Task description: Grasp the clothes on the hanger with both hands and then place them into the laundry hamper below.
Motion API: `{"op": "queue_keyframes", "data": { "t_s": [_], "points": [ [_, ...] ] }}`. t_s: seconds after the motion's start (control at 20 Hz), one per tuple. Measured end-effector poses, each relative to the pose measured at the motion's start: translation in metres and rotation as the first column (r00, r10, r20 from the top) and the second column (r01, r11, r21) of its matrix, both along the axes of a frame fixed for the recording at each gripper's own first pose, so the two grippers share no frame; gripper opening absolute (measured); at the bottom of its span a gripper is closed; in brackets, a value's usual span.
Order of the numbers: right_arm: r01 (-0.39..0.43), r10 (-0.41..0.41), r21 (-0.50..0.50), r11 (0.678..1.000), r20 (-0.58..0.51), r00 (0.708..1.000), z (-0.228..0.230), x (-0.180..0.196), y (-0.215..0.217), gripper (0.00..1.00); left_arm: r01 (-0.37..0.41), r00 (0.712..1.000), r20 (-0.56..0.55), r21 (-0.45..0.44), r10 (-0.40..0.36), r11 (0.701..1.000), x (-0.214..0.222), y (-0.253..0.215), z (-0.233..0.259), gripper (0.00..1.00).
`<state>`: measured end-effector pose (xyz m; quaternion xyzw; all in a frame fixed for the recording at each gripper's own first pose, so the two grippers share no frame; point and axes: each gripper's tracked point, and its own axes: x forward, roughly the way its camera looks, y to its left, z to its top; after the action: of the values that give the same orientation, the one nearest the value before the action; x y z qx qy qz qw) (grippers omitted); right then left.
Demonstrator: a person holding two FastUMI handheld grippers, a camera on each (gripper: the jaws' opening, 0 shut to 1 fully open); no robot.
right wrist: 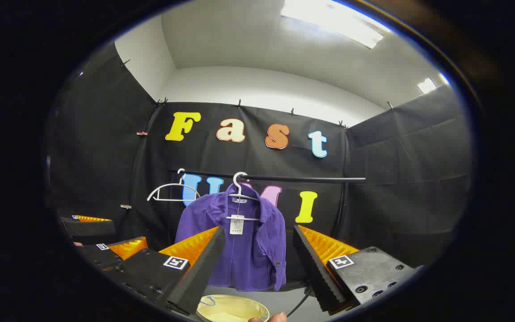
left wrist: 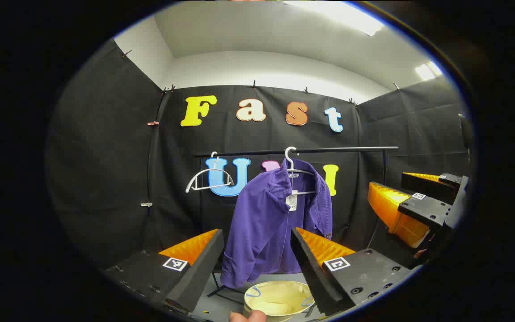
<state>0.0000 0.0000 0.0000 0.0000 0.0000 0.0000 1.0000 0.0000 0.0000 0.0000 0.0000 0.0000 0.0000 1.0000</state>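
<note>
Both tools, left tool [left wrist: 257, 250] and right tool [right wrist: 259, 250], were spread wide, holding nothing; the purple shirt [left wrist: 275, 219] hung on its hanger [left wrist: 294, 172] above the hamper [left wrist: 280, 298], contents unclear

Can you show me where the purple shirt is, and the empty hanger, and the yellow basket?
purple shirt [left wrist: 262, 223]: left gripper view, on its front panel.
empty hanger [left wrist: 208, 176]: left gripper view, on its curved white shoulder.
yellow basket [left wrist: 257, 293]: left gripper view, on its rim.
</note>
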Motion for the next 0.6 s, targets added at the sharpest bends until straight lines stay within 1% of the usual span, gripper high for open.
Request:
{"op": "queue_keyframes", "data": {
  "t_s": [0.2,0.25,0.3,0.35,0.55,0.6],
  "points": [
    [0.006,-0.006,-0.004,1.0,0.001,1.0,0.0003,-0.0005,-0.0016,0.98,0.009,1.0,0.0,0.006,-0.009,1.0,0.0012,-0.0028,0.0,0.95],
    [0.008,-0.008,-0.004,1.0,0.0,1.0,-0.0002,-0.001,-0.0014,0.98,0.012,1.0,0.0,0.007,-0.012,1.0,0.0011,-0.0032,-0.0007,0.98],
    [0.009,-0.009,-0.002,1.0,0.0,1.0,-0.0004,-0.0002,-0.0016,0.98,0.013,1.0,0.0,0.008,-0.013,1.0,0.0014,-0.0034,-0.0003,0.98],
    [0.009,-0.009,-0.002,1.0,0.0,1.0,-0.0003,-0.0003,-0.0024,0.98,0.014,1.0,-0.001,0.008,-0.014,1.0,0.0016,-0.0033,-0.0017,0.95],
    [0.009,-0.009,-0.005,1.0,0.003,1.0,0.0004,0.0009,-0.0025,0.98,0.015,1.0,0.0,0.007,-0.015,1.0,0.0038,-0.0026,-0.001,0.95],
    [0.009,-0.009,-0.006,1.0,0.003,1.0,0.0006,0.0017,-0.0023,0.98,0.016,1.0,0.0,0.007,-0.016,1.0,0.0048,-0.0028,0.0002,0.92]
  ]
}}
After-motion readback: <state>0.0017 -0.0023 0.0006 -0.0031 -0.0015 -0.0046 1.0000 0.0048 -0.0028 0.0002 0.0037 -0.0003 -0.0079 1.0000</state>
